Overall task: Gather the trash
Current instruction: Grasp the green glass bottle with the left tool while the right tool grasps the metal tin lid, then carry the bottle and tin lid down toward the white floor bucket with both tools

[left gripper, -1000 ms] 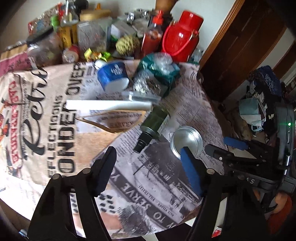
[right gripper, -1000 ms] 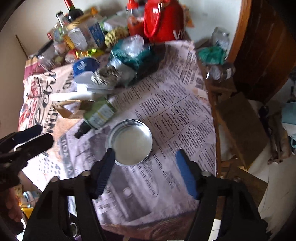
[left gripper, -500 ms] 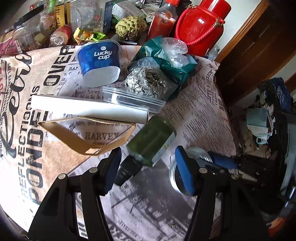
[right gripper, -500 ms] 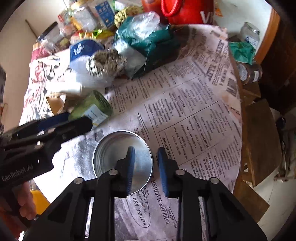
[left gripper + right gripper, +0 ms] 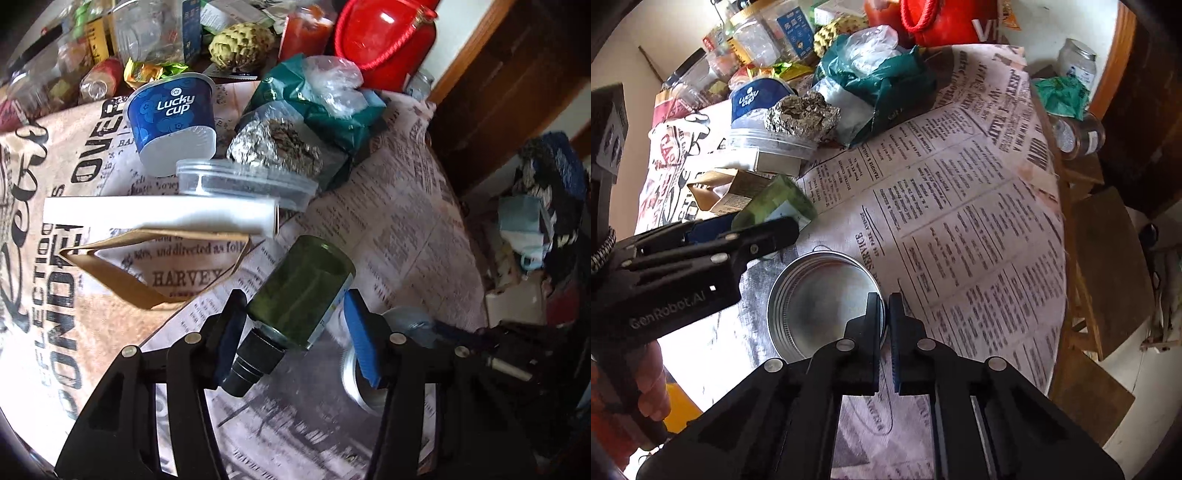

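Observation:
A green glass bottle (image 5: 303,291) with a black cap lies on its side on the newspaper-print tablecloth (image 5: 960,206). My left gripper (image 5: 295,321) is open, its fingers on either side of the bottle's neck end. The bottle also shows in the right wrist view (image 5: 775,206), partly behind the left gripper (image 5: 713,251). A round silver tin lid (image 5: 820,302) lies open side up. My right gripper (image 5: 883,314) is shut on the tin's near-right rim. The tin (image 5: 365,373) shows behind the left gripper's right finger.
Behind the bottle lie a white box (image 5: 159,214), a brown paper loop (image 5: 110,273), a clear plastic tub (image 5: 243,181), a foil ball (image 5: 273,147), a blue Lucky Cup (image 5: 173,118) and a green bag (image 5: 325,110). A red jug (image 5: 384,33) and jars stand at the back. The table edge (image 5: 1056,258) drops off on the right.
My left gripper moved forward until its fingers straddle the bottle. My right gripper moved down to the tin and closed on its rim.

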